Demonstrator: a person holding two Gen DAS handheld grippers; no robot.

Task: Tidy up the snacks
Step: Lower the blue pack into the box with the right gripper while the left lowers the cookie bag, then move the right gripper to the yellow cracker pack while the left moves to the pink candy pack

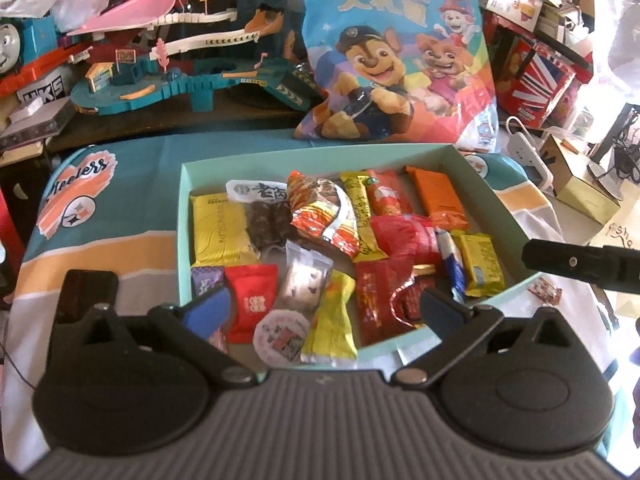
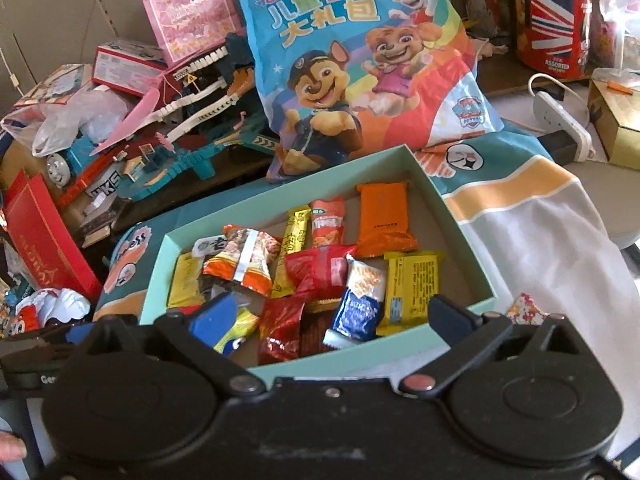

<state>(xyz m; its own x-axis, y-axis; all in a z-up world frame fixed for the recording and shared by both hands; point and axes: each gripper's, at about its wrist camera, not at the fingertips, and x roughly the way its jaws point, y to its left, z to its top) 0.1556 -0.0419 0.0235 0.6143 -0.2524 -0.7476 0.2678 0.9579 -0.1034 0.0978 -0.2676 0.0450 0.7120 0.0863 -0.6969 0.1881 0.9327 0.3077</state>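
A shallow pale-teal box [image 1: 312, 156] [image 2: 360, 364] lies on a patterned cloth and holds several wrapped snacks. Among them are a yellow pack [image 1: 218, 232], an orange pack [image 1: 438, 200] [image 2: 384, 220], a red pouch [image 1: 252, 300] and a blue-and-white packet [image 2: 358, 308]. My left gripper [image 1: 324, 308] hangs open above the box's near end, with nothing between its blue-padded fingers. The right gripper [image 2: 330, 316] is likewise open and empty over the near right part of the box. One of its black fingers [image 1: 576, 264] shows at the right of the left wrist view. One small wrapped candy [image 1: 544, 290] [image 2: 526, 308] lies outside the box, by its right corner.
A big cartoon-dog snack bag [image 1: 400, 60] [image 2: 360, 72] leans behind the box. Left of it is a toy track set [image 1: 180, 60] amid clutter, and a red box [image 2: 40, 236] stands further left. A flag-printed tin [image 2: 556, 36] and a power strip [image 2: 560, 120] sit at the right.
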